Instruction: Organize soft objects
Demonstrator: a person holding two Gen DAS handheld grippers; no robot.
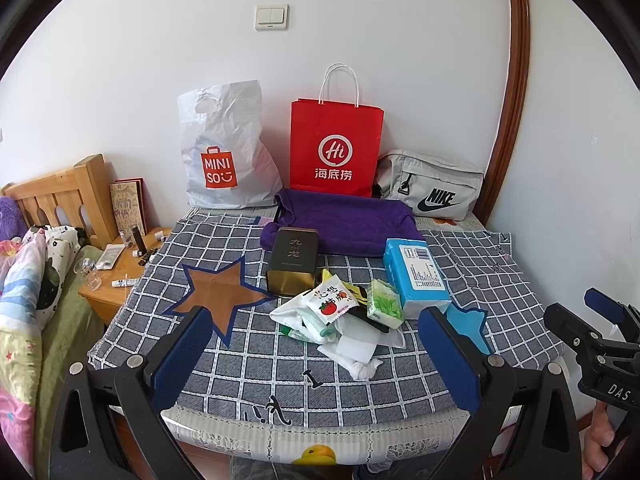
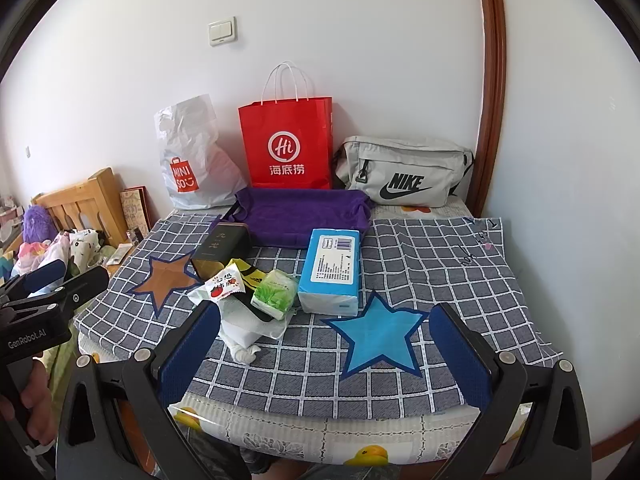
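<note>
I held both my left hand-held gripper (image 1: 316,356) and right hand-held gripper (image 2: 324,352) wide apart, and feared knocking the soft pile (image 1: 340,316) off the bench (image 1: 256,360).

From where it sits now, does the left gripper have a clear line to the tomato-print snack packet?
Probably yes. The left gripper is open, holds nothing, and faces the pile. The snack packet lies on top of the white cloths, with bare checked tablecloth in between.
</note>
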